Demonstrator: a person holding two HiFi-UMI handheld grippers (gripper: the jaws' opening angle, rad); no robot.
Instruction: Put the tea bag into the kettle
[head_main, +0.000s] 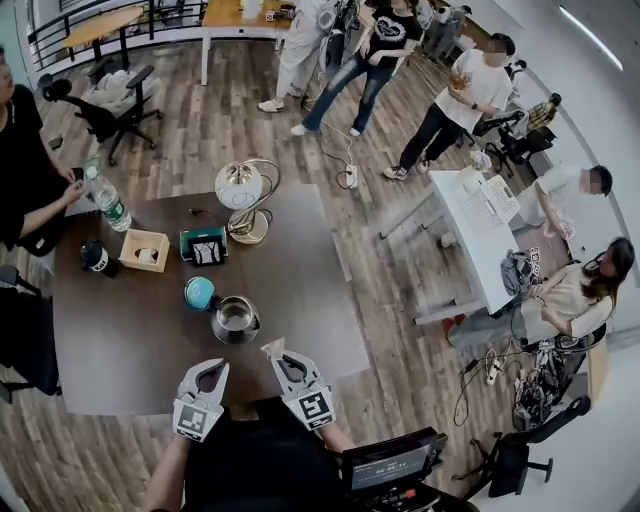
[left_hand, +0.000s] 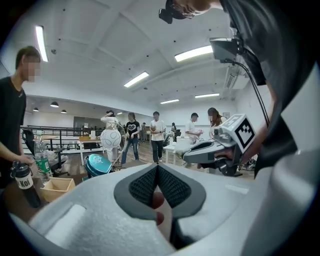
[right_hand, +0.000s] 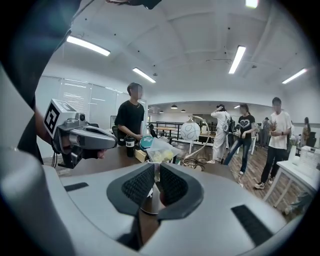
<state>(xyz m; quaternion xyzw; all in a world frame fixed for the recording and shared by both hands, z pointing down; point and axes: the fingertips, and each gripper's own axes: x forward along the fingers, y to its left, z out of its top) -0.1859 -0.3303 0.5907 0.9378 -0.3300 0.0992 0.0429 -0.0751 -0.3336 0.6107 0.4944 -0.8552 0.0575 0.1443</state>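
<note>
The steel kettle (head_main: 237, 320) stands on the dark table (head_main: 120, 340), its teal lid (head_main: 200, 293) tipped open at the back left. My right gripper (head_main: 283, 357) is just right of and nearer than the kettle, shut on the lower edge of a clear tea bag (head_main: 272, 347). In the right gripper view the tea bag (right_hand: 160, 150) sticks up beyond the pinched jaws of the right gripper (right_hand: 156, 166), in front of the teal lid (right_hand: 145, 142). My left gripper (head_main: 212, 368) is near the table's front edge, left of the right one; its jaws meet with nothing between them (left_hand: 157, 167).
Behind the kettle are a teal tea box (head_main: 204, 244), a wooden box (head_main: 145, 250), a black cup (head_main: 97, 258), a water bottle (head_main: 108, 203) and a globe lamp (head_main: 243, 190). A person in black sits at the table's left. Other people stand beyond it.
</note>
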